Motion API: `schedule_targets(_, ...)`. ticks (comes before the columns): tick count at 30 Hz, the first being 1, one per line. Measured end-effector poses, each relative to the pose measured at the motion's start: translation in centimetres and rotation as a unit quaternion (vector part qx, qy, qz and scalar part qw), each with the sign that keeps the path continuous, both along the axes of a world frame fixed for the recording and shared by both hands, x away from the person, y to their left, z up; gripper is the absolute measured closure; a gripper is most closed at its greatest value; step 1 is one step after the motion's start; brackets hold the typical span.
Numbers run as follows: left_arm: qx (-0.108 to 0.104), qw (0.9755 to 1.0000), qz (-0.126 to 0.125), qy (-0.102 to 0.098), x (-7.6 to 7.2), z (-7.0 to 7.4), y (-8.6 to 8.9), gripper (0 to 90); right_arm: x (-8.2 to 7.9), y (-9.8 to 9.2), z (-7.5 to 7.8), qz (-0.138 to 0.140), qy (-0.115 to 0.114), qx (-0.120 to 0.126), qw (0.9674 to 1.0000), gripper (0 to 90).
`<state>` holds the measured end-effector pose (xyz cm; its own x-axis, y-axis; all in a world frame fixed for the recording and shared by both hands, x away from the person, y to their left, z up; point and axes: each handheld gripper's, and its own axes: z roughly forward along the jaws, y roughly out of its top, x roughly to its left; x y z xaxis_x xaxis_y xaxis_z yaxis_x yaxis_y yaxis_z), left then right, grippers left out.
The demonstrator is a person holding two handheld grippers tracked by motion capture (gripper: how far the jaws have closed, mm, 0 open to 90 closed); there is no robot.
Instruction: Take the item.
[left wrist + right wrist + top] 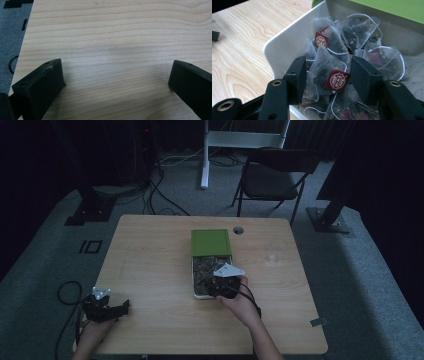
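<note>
A white box with a green lid slid to its far end lies at the table's middle. It is full of pyramid tea bags with dark red tags. My right gripper hangs over the box's near end. In the right gripper view its jaws stand partly apart on either side of one tea bag, whose red tag hangs between them; right gripper is open. My left gripper rests at the table's near left corner, and in its own view the left gripper is wide open over bare wood.
The wooden table has a round cable hole behind the box. A black folding chair and a white stand leg are on the carpet beyond. A black cable loops off the table's left side.
</note>
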<state>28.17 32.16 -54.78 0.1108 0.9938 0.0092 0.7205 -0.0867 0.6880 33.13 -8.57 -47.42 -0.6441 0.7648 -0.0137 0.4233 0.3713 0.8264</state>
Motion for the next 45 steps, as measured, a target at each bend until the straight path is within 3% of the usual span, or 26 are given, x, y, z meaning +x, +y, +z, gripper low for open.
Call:
schedule_targets(14,0.001,1.0000,0.000,0.000,0.0,0.0,0.0,0.5,0.3,0.7,-1.4,-0.016,0.008,-0.021,0.9996,50.0)
schedule_targets(26,0.001,1.0000,-0.001,0.001,0.0,0.0,0.0,0.5,0.8,1.0,-1.7,-0.015,0.021,-0.053,0.9982,68.6)
schedule_targets(43,0.001,1.0000,-0.001,0.001,0.0,0.0,0.0,0.5,0.4,0.1,0.1,-0.011,0.006,-0.018,0.9998,71.1)
schedule_targets(45,0.001,1.0000,0.000,0.001,0.0,0.0,0.0,0.5,0.5,-0.3,0.7,-0.014,0.005,-0.003,0.9999,71.1)
